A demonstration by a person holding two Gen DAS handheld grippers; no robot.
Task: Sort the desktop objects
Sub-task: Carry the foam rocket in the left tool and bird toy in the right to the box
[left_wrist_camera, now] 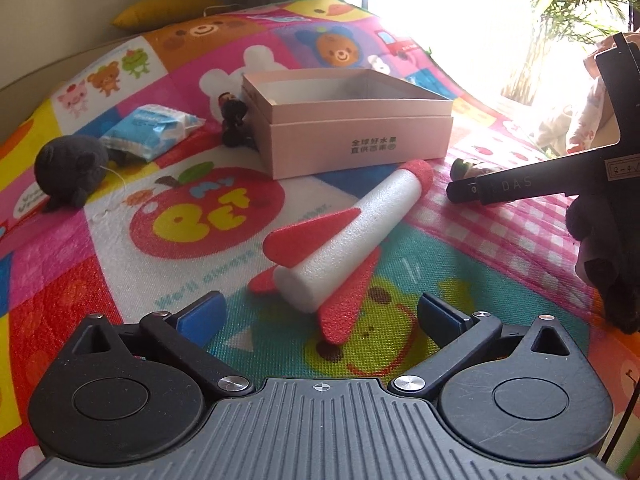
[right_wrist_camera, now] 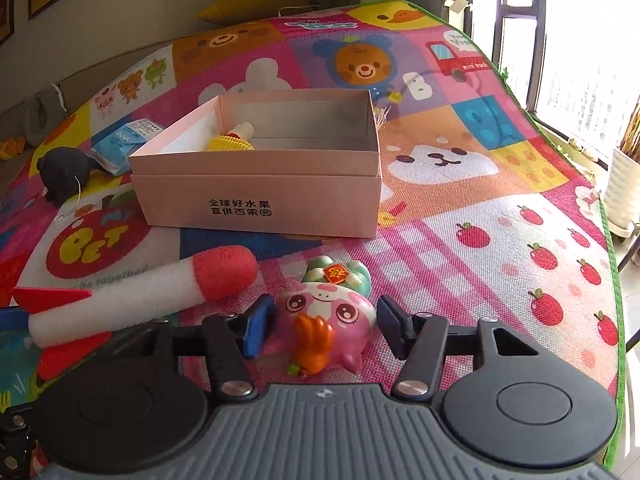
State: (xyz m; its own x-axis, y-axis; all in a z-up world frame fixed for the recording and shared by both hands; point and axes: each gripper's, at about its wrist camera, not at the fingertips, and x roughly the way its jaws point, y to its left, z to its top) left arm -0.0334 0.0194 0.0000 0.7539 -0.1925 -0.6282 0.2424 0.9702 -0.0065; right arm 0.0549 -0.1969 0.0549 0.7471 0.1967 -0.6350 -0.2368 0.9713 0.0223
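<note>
Left tongs (left_wrist_camera: 320, 312) wide at foam rocket (left_wrist_camera: 344, 236) — right tongs (right_wrist_camera: 324, 326) narrow around pink figurine (right_wrist_camera: 328, 320), grip unclear

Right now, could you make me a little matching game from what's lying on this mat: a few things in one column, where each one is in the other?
Things:
1. foam rocket
2. pink toy
3. yellow toy
4. black plush

Places:
A. inside the pink box
B. between the fingers of the right hand-held gripper
C. just ahead of the open left hand-held gripper
D. beside the blue packet, left of the box

Pairs: 1-C, 2-B, 3-A, 4-D
</note>
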